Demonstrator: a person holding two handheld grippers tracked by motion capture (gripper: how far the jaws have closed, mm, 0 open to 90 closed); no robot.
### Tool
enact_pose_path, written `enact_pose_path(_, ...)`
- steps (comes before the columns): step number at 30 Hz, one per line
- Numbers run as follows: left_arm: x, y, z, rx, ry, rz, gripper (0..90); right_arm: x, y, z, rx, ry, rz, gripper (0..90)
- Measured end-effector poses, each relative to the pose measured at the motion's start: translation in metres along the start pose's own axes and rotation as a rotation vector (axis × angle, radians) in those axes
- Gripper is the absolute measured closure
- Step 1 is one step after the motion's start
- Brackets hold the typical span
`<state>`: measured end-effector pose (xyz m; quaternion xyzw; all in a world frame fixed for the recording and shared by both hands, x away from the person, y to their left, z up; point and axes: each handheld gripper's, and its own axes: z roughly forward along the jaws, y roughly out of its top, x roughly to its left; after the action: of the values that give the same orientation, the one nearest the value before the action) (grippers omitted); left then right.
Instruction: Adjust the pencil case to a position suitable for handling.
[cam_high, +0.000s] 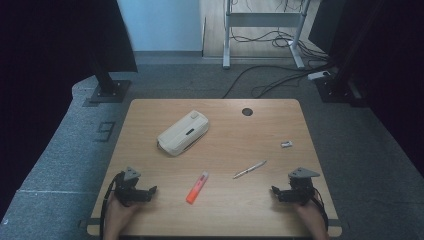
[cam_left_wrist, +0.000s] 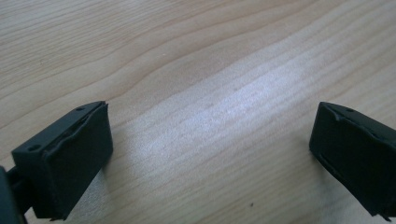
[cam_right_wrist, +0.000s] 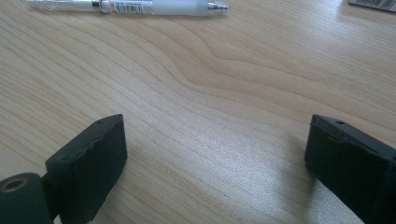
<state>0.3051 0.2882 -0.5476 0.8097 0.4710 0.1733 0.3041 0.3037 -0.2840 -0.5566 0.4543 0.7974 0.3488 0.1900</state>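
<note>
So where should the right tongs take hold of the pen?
Probably mid-barrel, coming straight down from above. The pen lies flat and slanted on the table, so the open right tongs should turn to close across its narrow width.

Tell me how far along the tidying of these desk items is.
Nothing looks done: the pencil case lies closed, with the orange highlighter, pen and small eraser loose on the table. Nothing is in hand; the left gripper and right gripper rest near the front edge, jaws open and empty. Every step is left.
</note>
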Motion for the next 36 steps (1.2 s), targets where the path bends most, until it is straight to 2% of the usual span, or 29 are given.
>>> enact_pose_path(24,-0.005,0.005,0.004,-0.001,0.005,-0.005,0.0,0.001,0.000,0.000,-0.003,0.009,-0.008,6.9)
enact_pose_path(27,-0.006,0.007,0.004,0.018,0.006,-0.009,0.0,0.001,0.000,-0.001,-0.006,0.012,-0.012,7.6)
enact_pose_path(31,-0.009,0.012,0.004,0.036,-0.004,0.006,5.2,0.001,0.000,-0.001,-0.006,0.012,-0.012,7.9)
enact_pose_path(33,-0.011,0.015,0.004,0.045,-0.003,0.015,5.6,0.001,0.000,-0.001,-0.007,0.012,-0.012,8.1)
enact_pose_path(36,-0.013,0.019,0.004,0.045,-0.025,0.022,5.8,0.001,0.000,-0.001,-0.005,0.013,-0.012,8.4)
